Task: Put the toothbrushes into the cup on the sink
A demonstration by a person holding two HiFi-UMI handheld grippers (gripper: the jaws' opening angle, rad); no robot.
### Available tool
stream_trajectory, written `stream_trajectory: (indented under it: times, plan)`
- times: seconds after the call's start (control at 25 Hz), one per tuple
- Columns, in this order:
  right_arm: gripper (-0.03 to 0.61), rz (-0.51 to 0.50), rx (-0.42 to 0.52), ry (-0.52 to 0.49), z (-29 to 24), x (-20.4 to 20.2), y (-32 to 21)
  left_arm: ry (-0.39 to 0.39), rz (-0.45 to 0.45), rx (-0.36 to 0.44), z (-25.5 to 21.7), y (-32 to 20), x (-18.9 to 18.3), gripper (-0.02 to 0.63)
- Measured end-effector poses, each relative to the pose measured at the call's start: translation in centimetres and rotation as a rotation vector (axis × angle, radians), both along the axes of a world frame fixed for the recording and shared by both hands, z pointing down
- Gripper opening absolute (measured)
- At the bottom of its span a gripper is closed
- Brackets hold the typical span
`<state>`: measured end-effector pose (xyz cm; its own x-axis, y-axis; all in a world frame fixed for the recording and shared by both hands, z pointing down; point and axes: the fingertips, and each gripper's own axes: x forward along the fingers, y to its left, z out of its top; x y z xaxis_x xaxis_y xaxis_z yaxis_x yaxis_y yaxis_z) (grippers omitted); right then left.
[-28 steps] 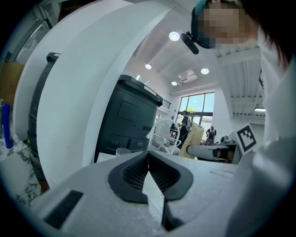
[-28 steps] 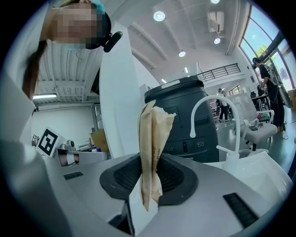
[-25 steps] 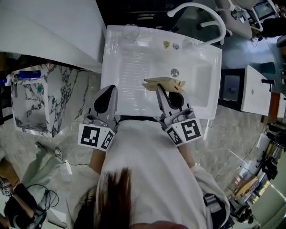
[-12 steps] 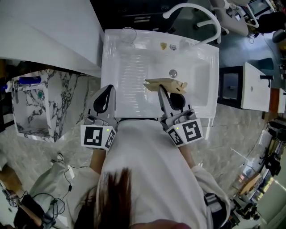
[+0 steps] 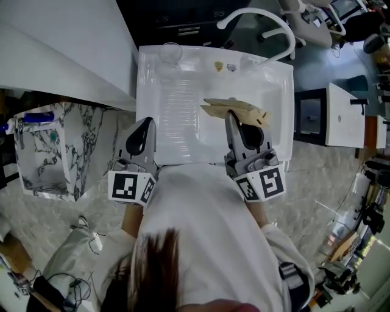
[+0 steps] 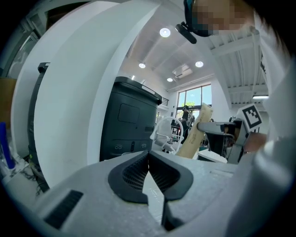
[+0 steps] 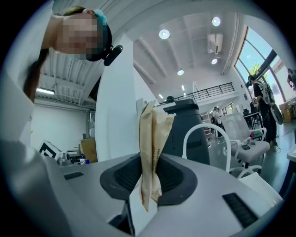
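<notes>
In the head view a white sink (image 5: 170, 103) lies below me, with a clear cup (image 5: 170, 52) standing on its far left corner. My right gripper (image 5: 233, 117) is shut on tan paper-wrapped toothbrushes (image 5: 236, 109), which lie crosswise above the basin. The right gripper view shows the same packets (image 7: 150, 139) standing upright, pinched between the pads of that gripper (image 7: 149, 178). My left gripper (image 5: 146, 125) hovers over the sink's near left edge. In its own view the left gripper (image 6: 149, 172) is shut with nothing in it, and the tan packets (image 6: 196, 132) show off to its right.
A curved white faucet pipe (image 5: 263, 18) arches over the sink's far right corner. A white counter (image 5: 67, 49) runs along the left, with a marble-patterned cabinet (image 5: 52, 143) below it. A white cabinet (image 5: 341, 122) stands to the right.
My right gripper has lifted the tan packets up and a little to the right, and they now cover the drain. The left gripper has stayed where it was.
</notes>
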<state>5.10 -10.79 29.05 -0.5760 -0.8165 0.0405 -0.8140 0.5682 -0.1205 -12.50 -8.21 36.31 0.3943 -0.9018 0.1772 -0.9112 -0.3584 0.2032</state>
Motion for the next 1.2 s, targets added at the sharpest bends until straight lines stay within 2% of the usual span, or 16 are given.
stream_trajectory:
  times: [0.56,1.2]
  plan:
    - [0.094,0.045,0.099,-0.009,-3.2,-0.2,-4.1,0.01,0.02,-0.01,0.6,-1.7,-0.5,0.015]
    - [0.091,0.009,0.15,-0.022,-4.2,-3.6,-9.7,0.035,0.022,-0.058,2.5,-4.0,-1.2,0.015]
